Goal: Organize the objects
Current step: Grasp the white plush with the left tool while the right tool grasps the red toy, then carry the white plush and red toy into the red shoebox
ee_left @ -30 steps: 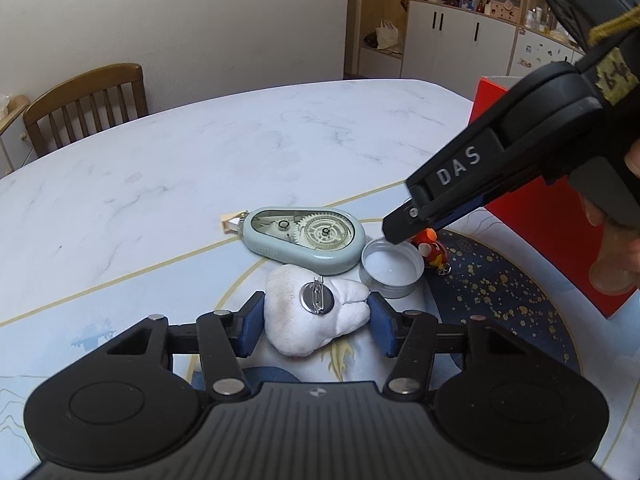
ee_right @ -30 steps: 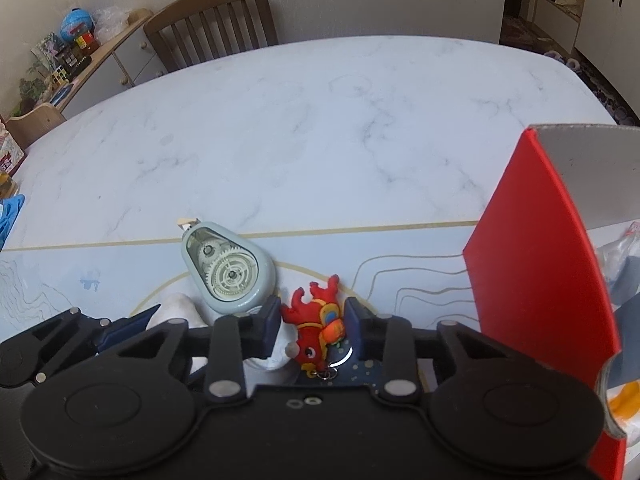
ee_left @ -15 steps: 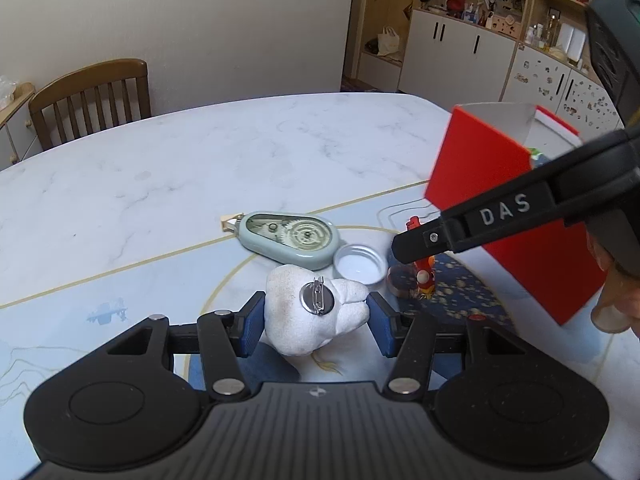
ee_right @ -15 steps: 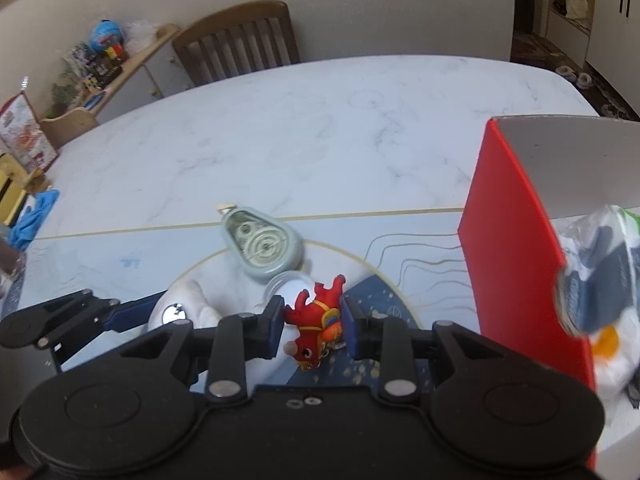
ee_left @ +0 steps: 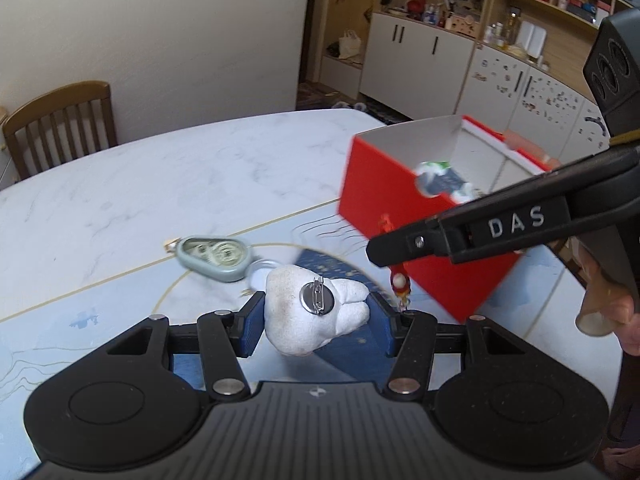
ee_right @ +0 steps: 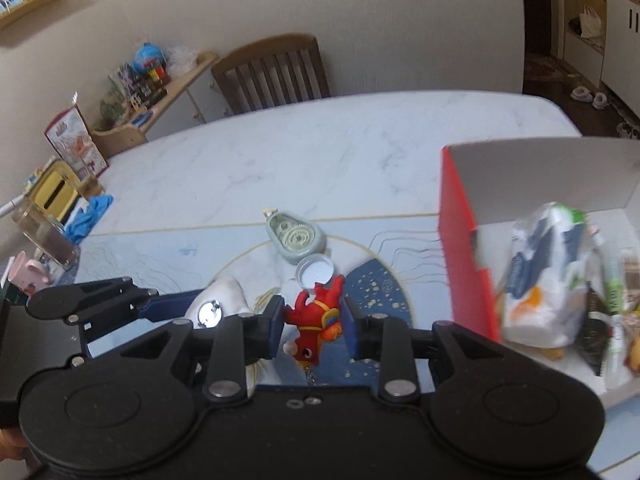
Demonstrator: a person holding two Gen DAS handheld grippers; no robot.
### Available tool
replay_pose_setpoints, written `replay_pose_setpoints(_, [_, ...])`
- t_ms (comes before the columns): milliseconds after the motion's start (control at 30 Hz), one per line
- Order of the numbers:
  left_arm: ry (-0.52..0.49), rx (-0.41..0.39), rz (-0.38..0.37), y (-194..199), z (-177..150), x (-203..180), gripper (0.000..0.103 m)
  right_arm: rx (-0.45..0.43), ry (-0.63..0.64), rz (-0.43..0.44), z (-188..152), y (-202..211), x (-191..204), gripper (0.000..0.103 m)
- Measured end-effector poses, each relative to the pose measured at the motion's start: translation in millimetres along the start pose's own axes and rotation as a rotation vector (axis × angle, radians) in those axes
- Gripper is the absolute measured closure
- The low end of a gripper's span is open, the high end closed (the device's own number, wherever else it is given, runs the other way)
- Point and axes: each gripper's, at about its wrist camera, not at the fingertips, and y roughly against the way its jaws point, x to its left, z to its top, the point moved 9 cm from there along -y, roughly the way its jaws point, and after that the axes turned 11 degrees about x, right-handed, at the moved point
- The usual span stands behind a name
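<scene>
My left gripper point(ee_left: 316, 316) is shut on a white plush badge point(ee_left: 312, 316) with a round metal pin back, held above the table. My right gripper point(ee_right: 314, 320) is shut on a small red toy keychain point(ee_right: 314, 318), also lifted off the mat; in the left wrist view the toy point(ee_left: 400, 284) hangs under the right gripper's black finger point(ee_left: 460, 236). To the right stands an open red box point(ee_left: 400, 216) point(ee_right: 460, 248) with white inner walls, holding snack packets point(ee_right: 548, 272). A pale green correction tape dispenser point(ee_right: 294, 238) and a white cap point(ee_right: 314, 270) lie on the mat.
The marble table point(ee_right: 320, 148) carries a pale blue mat with a dark blue circle point(ee_right: 372, 292). A wooden chair point(ee_right: 276, 72) stands at the far side. At the left edge are a glass jar point(ee_right: 52, 236), a blue cloth point(ee_right: 88, 216) and a pink mug point(ee_right: 26, 276).
Both grippers have risen from the mat and moved toward the red box, each keeping its object. The dispenser and cap now lie farther below; the box's open top has come into view.
</scene>
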Motion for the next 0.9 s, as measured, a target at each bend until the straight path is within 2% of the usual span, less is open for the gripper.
replay_pose_setpoints(567, [-0.066, -0.024, -0.033, 31, 52, -85, 0.05, -0.115, 0.057, 0.024, 4, 98, -52, 0.074])
replay_pose_setpoints(900, [-0.11, -0.014, -0.055, 10, 82, -139, 0.05, -0.183, 0.011, -0.034, 15, 132, -121, 0.074])
